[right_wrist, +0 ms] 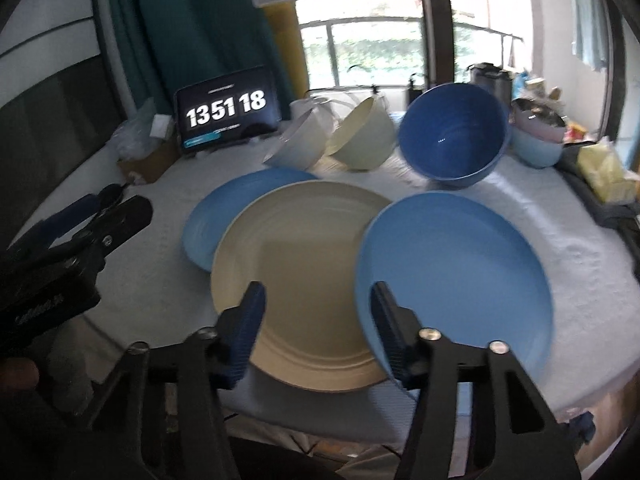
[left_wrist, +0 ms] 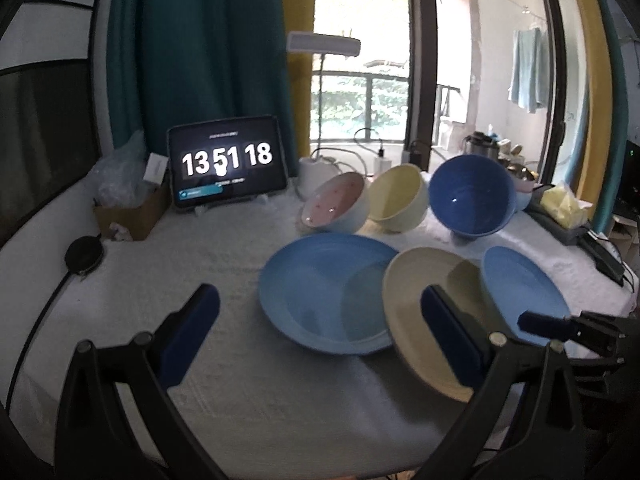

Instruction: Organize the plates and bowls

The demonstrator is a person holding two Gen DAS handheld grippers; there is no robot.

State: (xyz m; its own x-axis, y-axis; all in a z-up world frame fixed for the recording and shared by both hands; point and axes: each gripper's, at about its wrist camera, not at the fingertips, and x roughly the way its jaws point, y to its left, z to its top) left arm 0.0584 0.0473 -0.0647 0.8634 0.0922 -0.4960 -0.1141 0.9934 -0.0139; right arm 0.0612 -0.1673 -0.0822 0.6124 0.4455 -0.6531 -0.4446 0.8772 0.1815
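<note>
Three glazed plates in row on white cloth-covered table: wide light-blue plate, beige ridged plate, smaller light-blue plate, edges overlapping. Behind: pink-dotted bowl, pale-yellow bowl, deep-blue bowl, all tilted. Left gripper spread wide, empty, above wide plate.

Right wrist view: right gripper released, empty, over near rim of beige plate, beside smaller blue plate.

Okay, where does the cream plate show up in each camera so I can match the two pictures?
Left wrist view: cream plate lower right of centre, between two blue plates, partly behind the gripper's right finger.
Right wrist view: cream plate at centre, just ahead of the open gripper.
Shared landmark: the tablet clock at the back left.
</note>
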